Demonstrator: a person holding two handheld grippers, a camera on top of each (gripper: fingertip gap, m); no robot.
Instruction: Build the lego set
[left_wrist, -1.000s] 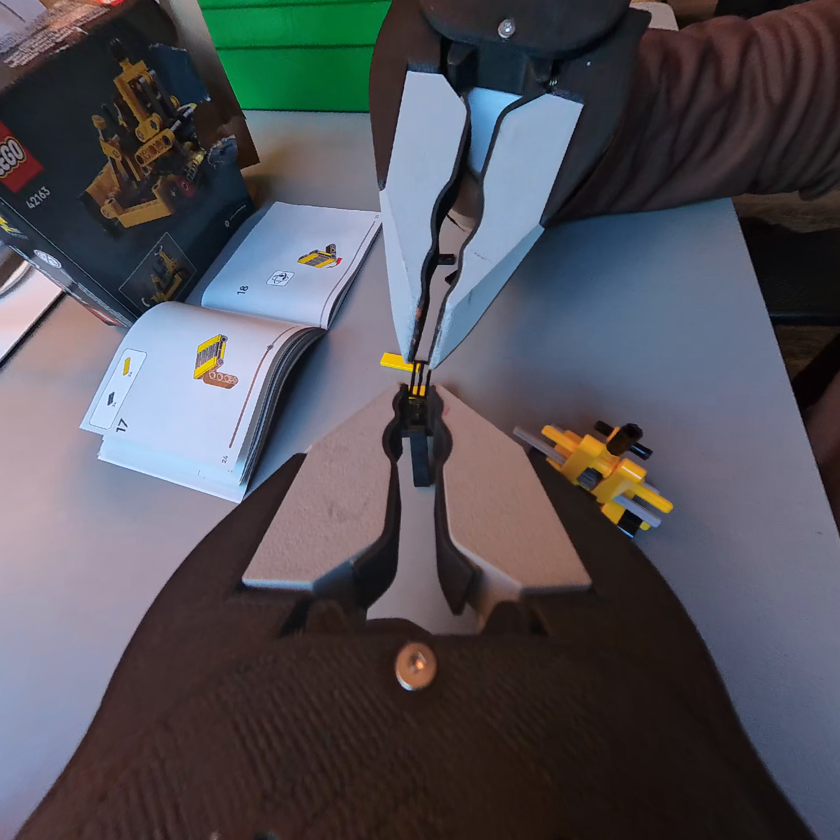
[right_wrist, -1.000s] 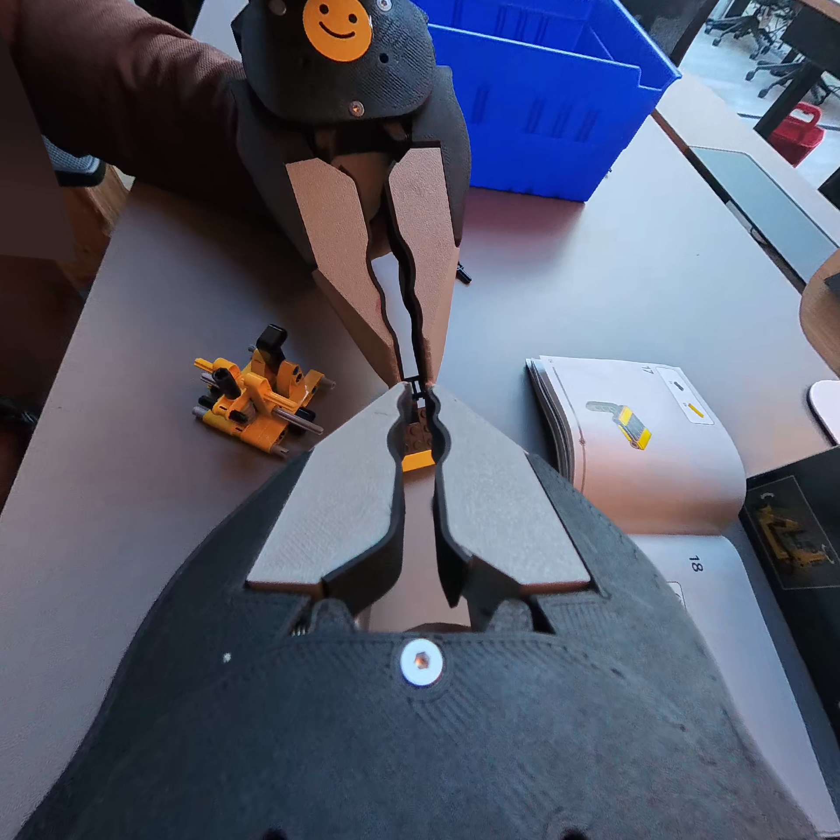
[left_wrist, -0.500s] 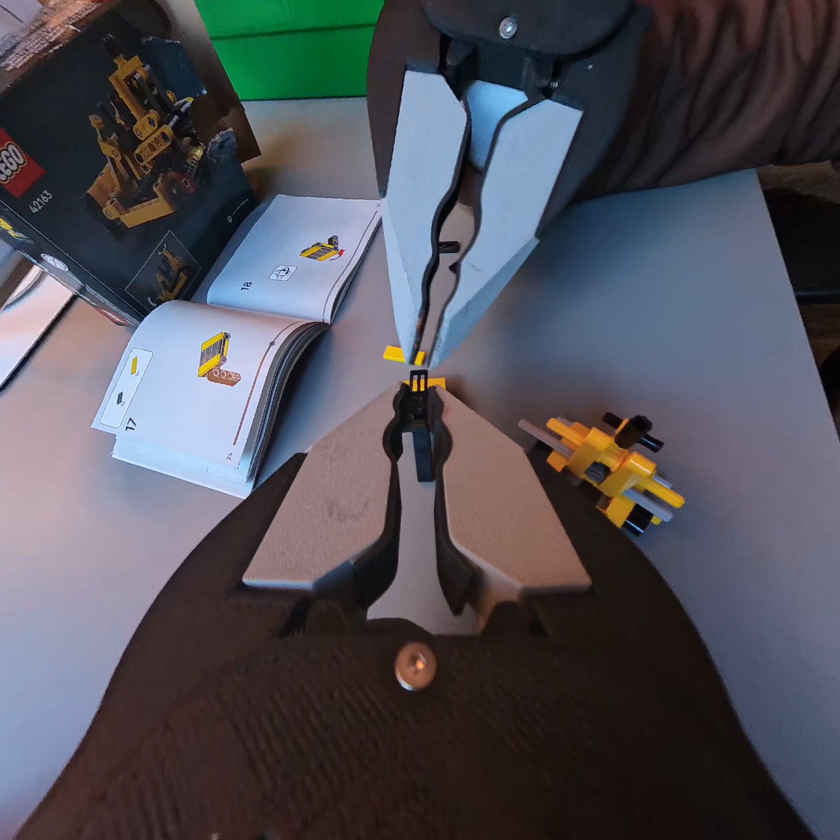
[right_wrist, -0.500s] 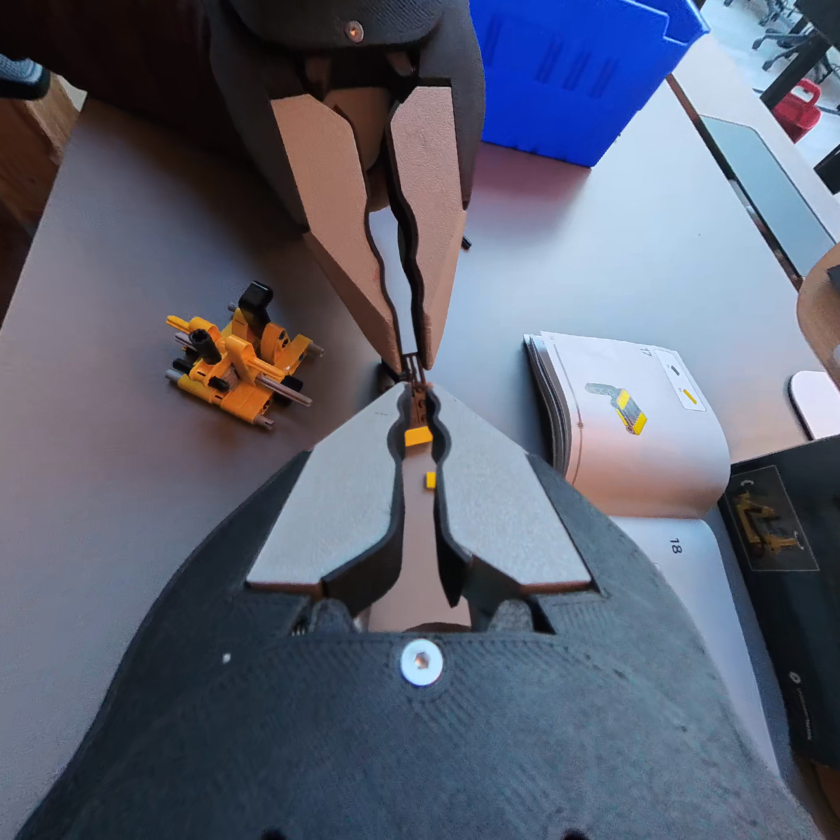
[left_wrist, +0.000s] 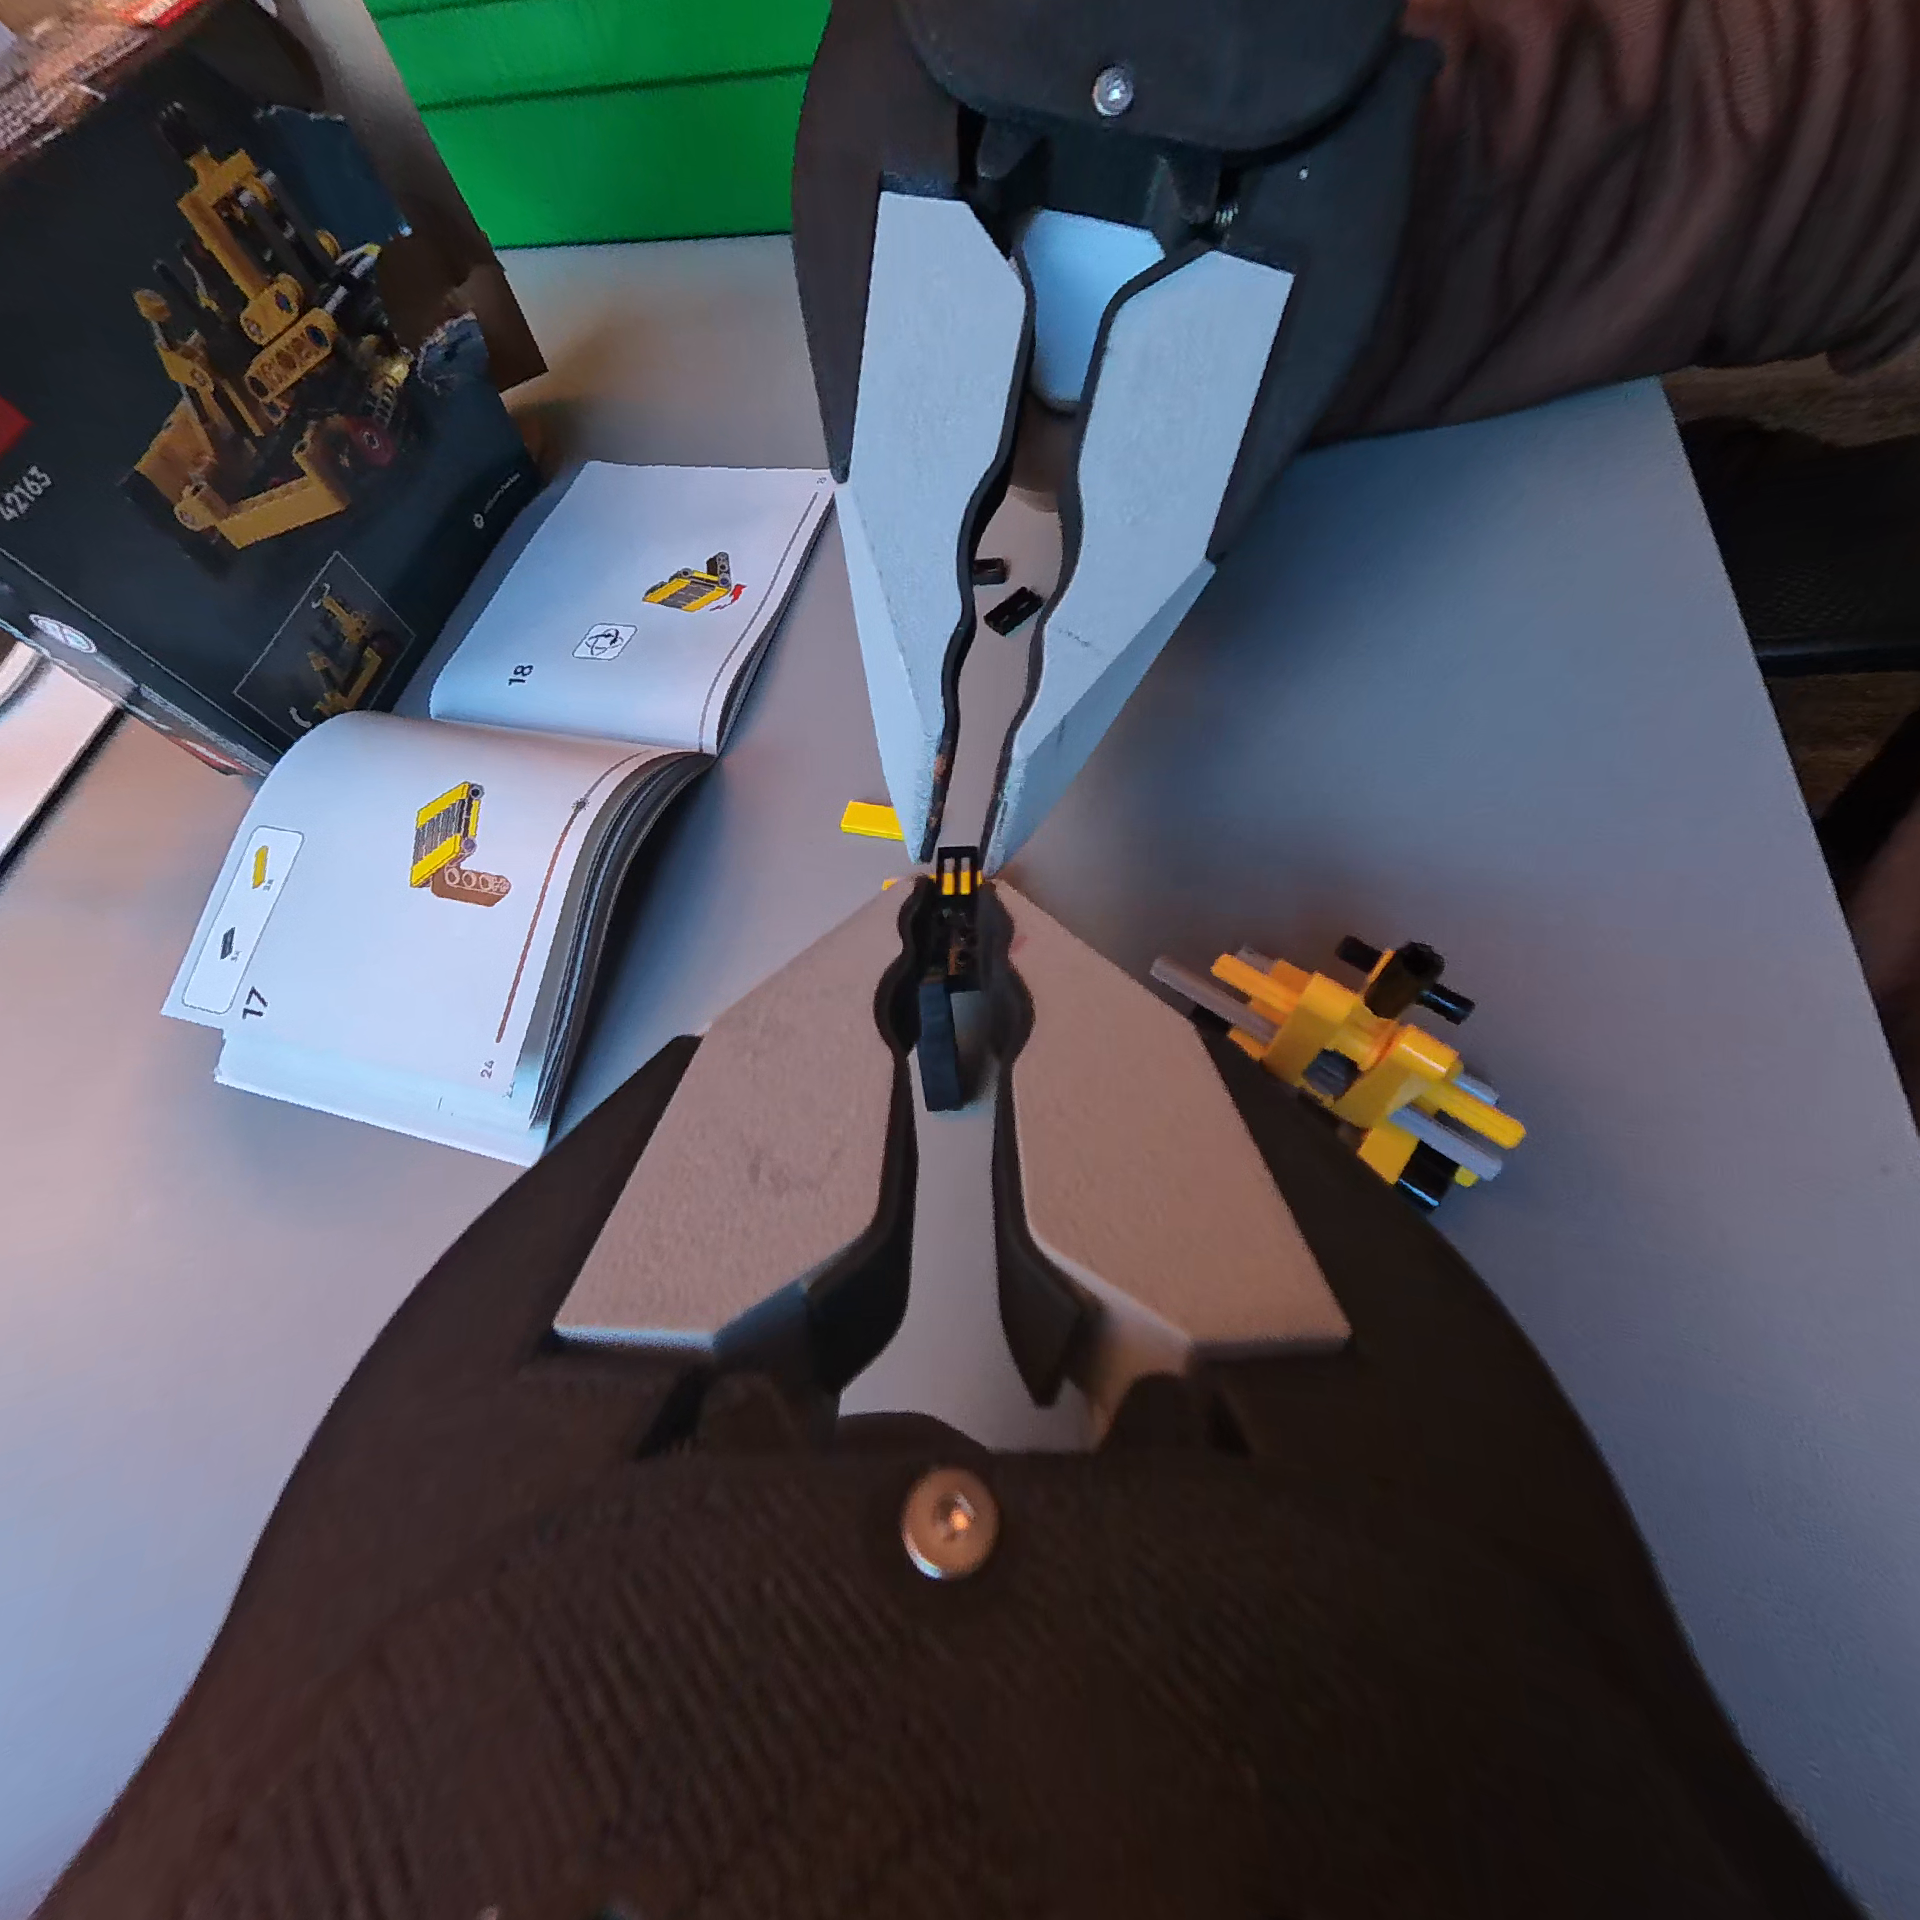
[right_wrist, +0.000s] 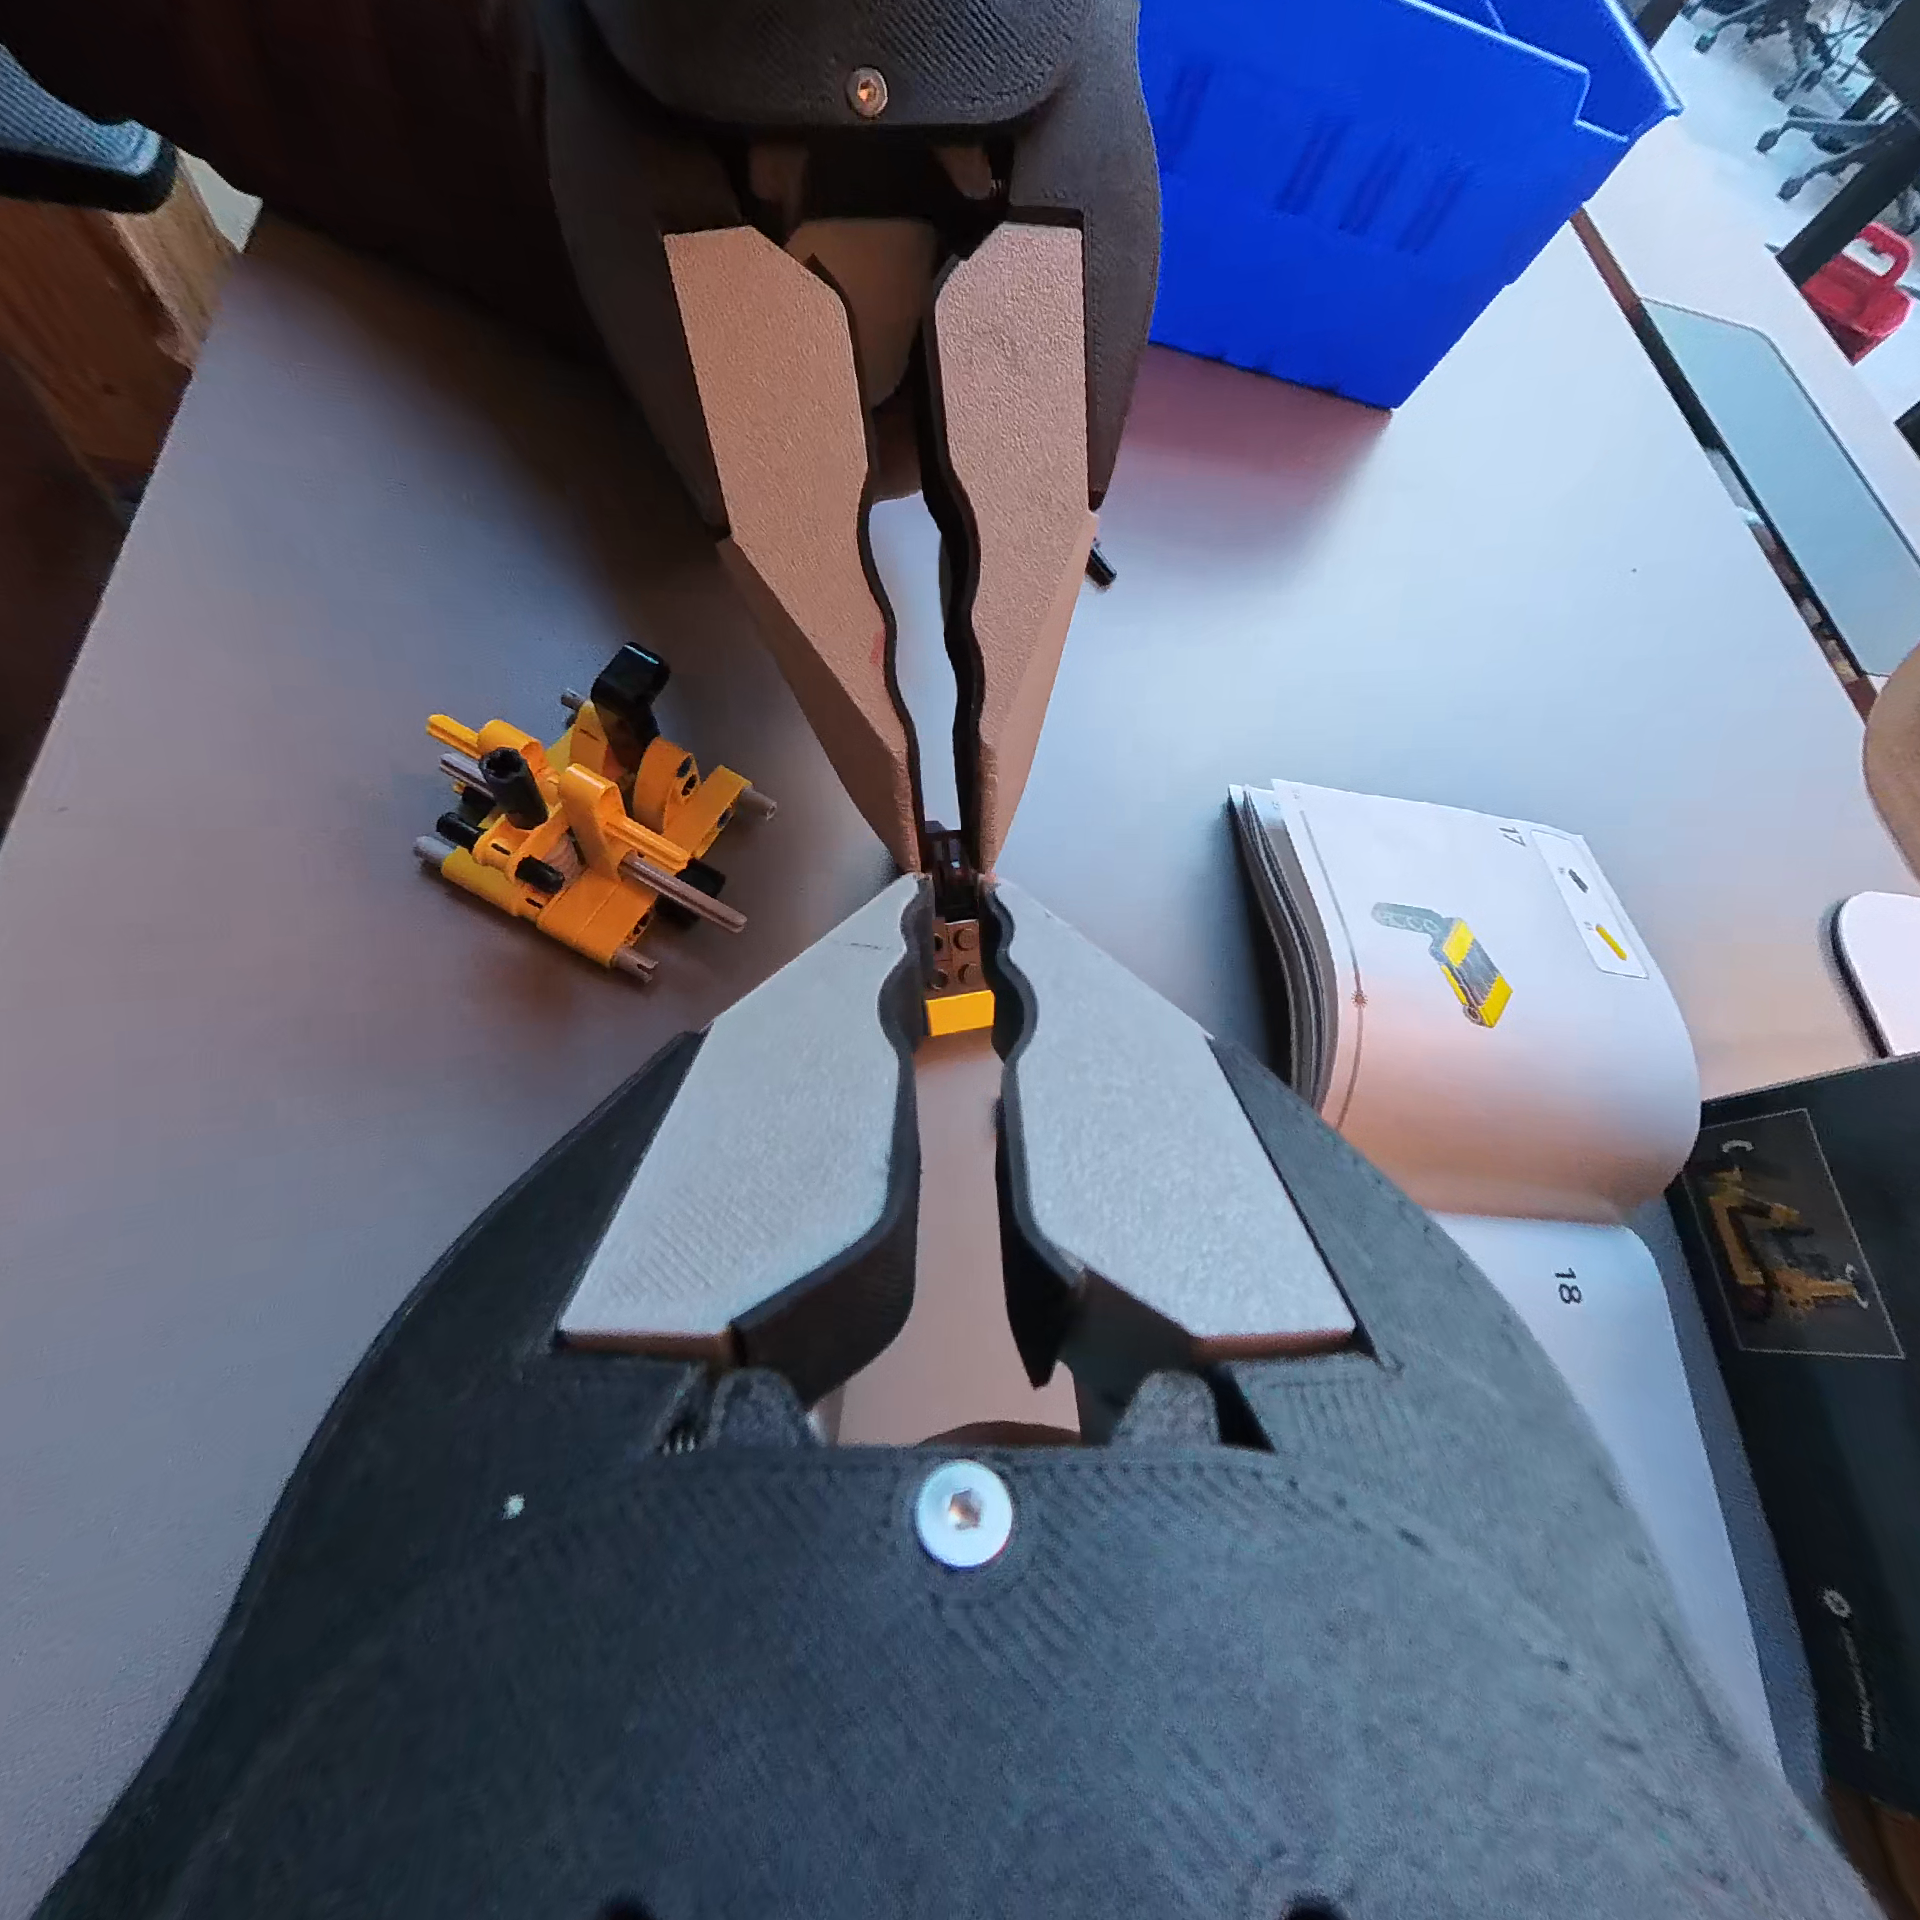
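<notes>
My left gripper (left_wrist: 954, 906) is shut on a small black lego piece (left_wrist: 943, 1039) with a yellow-and-black end (left_wrist: 958, 871). My right gripper (right_wrist: 951, 896) is shut on a black studded plate with a yellow tile (right_wrist: 958, 1010). The two grippers meet tip to tip above the grey table (left_wrist: 1455, 675), and their pieces touch. The right gripper also shows in the left wrist view (left_wrist: 956, 847), and the left gripper in the right wrist view (right_wrist: 948, 847). How the pieces join is hidden between the fingers.
A yellow and black sub-assembly (left_wrist: 1351, 1060) lies on the table, also in the right wrist view (right_wrist: 582, 831). Nearby are an open instruction booklet (left_wrist: 468, 883), the set's box (left_wrist: 239, 364), a loose yellow tile (left_wrist: 871, 818), small black pins (left_wrist: 1013, 613) and a blue bin (right_wrist: 1351, 177). My two grippers' fingertips are within a few centimetres of each other.
Half a second ago the two grippers' tips were slightly apart. They have come back together, so the held pieces touch again. The sub-assembly and booklet have not moved on the table.
</notes>
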